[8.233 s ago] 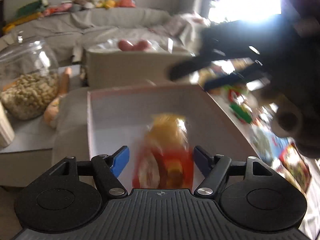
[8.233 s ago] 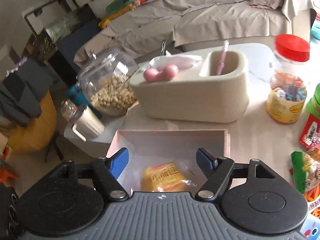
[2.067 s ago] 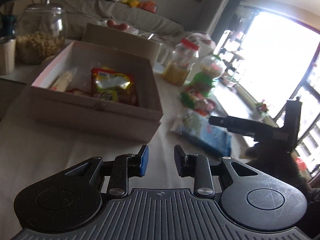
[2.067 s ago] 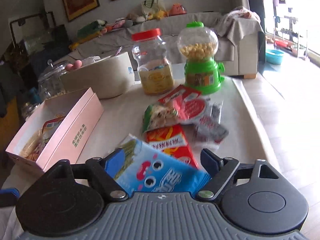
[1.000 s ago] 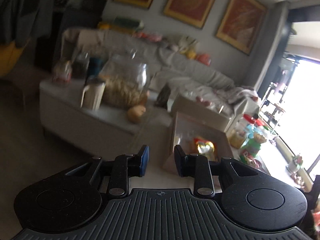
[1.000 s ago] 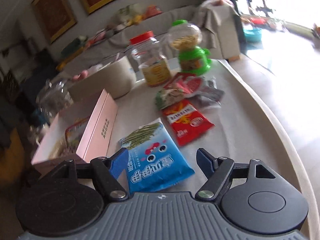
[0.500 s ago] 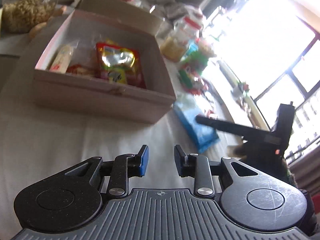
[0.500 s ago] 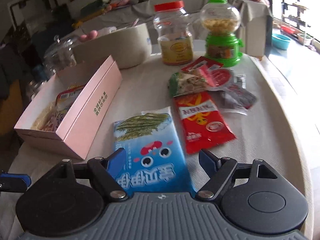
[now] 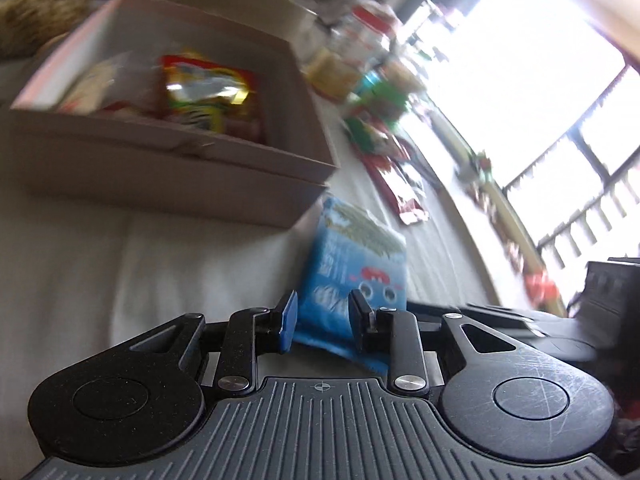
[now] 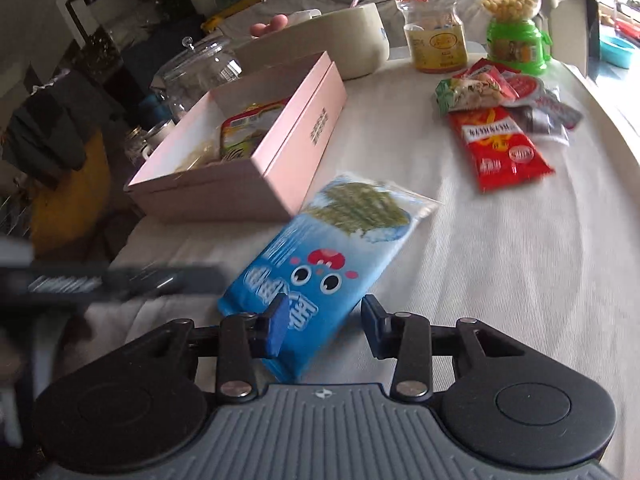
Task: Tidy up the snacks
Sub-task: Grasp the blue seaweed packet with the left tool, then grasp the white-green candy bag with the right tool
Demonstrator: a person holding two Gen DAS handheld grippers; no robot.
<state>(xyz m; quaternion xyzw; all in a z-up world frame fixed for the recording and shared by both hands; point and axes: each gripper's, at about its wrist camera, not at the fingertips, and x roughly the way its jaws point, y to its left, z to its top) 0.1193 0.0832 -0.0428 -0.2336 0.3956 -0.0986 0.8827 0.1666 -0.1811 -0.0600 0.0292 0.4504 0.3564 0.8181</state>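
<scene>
A blue snack packet (image 10: 328, 248) with a cartoon face lies tilted on the white cloth, its near end between my right gripper's (image 10: 322, 322) jaws, which are closing on it; the pads press its sides. In the left wrist view the same blue packet (image 9: 356, 248) stands raised just beyond my left gripper (image 9: 322, 316), whose jaws stand a little apart with nothing between them. The pink box (image 10: 280, 160) holds several snack packs, and its corner touches the packet's far end. The left gripper (image 10: 192, 278) shows as a blur at the left.
A red packet (image 10: 500, 148), a green-white packet (image 10: 468, 92) and other wrappers lie at the far right. Behind them stand a red-lidded jar (image 10: 434, 20), a green candy dispenser (image 10: 514, 20), a beige container (image 10: 344, 40) and a glass jar (image 10: 200, 72). The table's rounded edge runs down the right.
The right gripper's jaws have narrowed onto the blue packet, which has turned and tipped up. The left gripper has dropped lower and closer to the packet.
</scene>
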